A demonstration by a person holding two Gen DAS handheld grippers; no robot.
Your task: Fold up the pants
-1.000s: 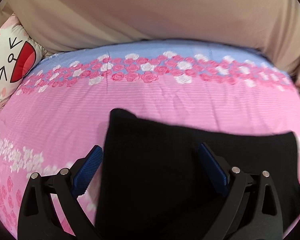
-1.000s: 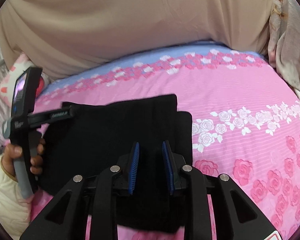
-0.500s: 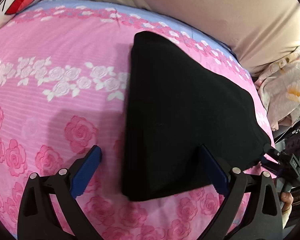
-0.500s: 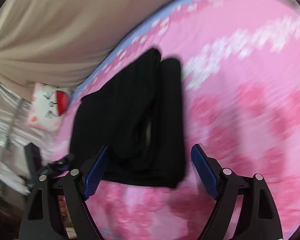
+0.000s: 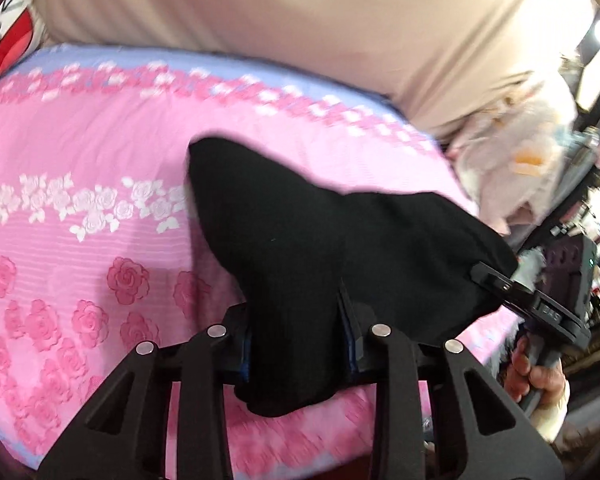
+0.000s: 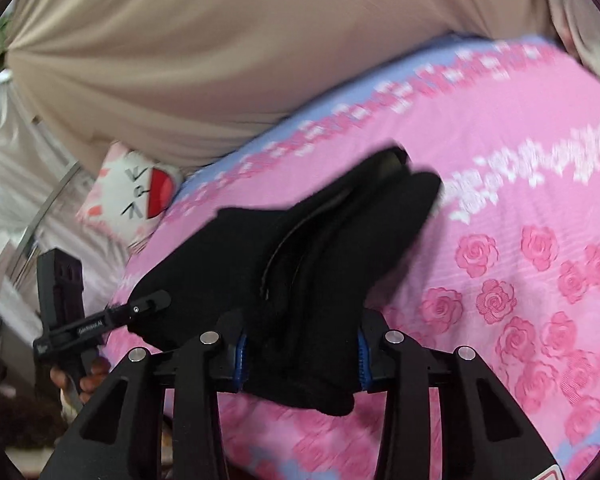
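The folded black pants (image 5: 324, 248) lie on the pink rose-print bed sheet (image 5: 80, 208), with their near edge lifted. My left gripper (image 5: 298, 344) is shut on one near corner of the pants. My right gripper (image 6: 300, 354) is shut on the other near corner of the pants (image 6: 300, 256). The right gripper also shows in the left wrist view (image 5: 496, 280), clamped on the pants' right edge. The left gripper also shows in the right wrist view (image 6: 144, 308), clamped on the left edge. The fold layers show as ridges in the right wrist view.
A beige curtain (image 6: 220, 48) hangs behind the bed. A white cartoon pillow (image 6: 134, 196) lies at the bed's far left corner. A pale floral blanket (image 5: 512, 152) is bunched at the bed's right side. The near bed edge (image 6: 292, 452) runs just below the grippers.
Both grippers were open around the near edge of the pants half a second ago. Now both have shut on the pants and lifted that edge off the sheet.
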